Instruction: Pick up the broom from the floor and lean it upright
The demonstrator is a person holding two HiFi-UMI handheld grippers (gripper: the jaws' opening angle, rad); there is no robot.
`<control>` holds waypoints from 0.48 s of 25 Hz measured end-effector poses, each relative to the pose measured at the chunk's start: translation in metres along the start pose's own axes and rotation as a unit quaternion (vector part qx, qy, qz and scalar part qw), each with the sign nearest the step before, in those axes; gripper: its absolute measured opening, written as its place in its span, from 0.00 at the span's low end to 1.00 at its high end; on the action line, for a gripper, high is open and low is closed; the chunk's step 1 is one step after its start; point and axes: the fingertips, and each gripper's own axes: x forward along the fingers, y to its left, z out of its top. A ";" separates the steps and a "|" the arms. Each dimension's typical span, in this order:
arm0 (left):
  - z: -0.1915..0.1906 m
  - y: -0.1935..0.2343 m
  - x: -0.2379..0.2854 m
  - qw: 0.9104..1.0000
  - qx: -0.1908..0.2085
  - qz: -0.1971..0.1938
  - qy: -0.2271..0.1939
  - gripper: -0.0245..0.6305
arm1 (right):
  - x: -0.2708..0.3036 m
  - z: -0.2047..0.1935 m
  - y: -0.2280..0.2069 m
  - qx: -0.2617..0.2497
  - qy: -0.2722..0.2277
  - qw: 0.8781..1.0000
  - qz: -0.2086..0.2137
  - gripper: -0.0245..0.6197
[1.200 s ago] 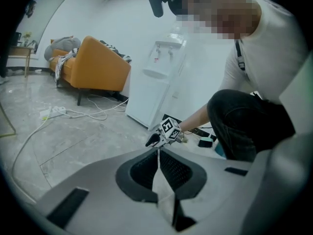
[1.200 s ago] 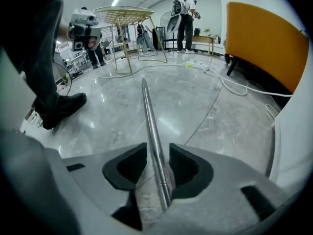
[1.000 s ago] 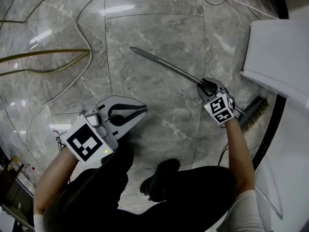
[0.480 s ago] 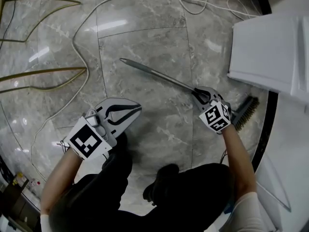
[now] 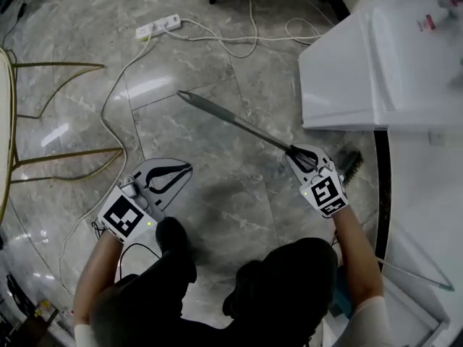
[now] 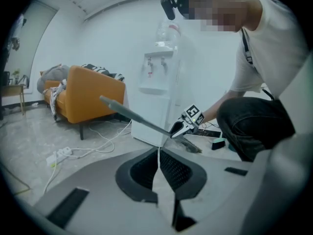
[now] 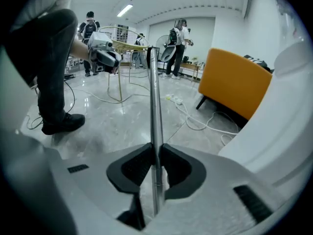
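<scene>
The right gripper (image 5: 300, 156) has just been closing its fingers and is now clamped on the broom (image 5: 231, 125) — the metal handle runs straight between the pads, gripped near the bristle end. The handle slants away over the floor (image 5: 217, 201), with the bristles low by the white dispenser (image 5: 347, 71) at the floor's right edge. The left gripper (image 5: 184, 169) hovers apart from the broom — fingers together, nothing between them.
</scene>
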 end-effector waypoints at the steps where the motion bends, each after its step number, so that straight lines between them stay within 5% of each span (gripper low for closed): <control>1: 0.008 -0.001 0.002 1.000 0.008 -0.002 0.001 0.06 | -0.012 0.003 -0.006 0.005 -0.006 1.000 -0.010 0.15; 12: 0.117 -0.031 0.051 0.991 0.100 -0.087 -0.025 0.06 | -0.118 0.018 -0.049 0.047 -0.065 0.988 -0.128 0.15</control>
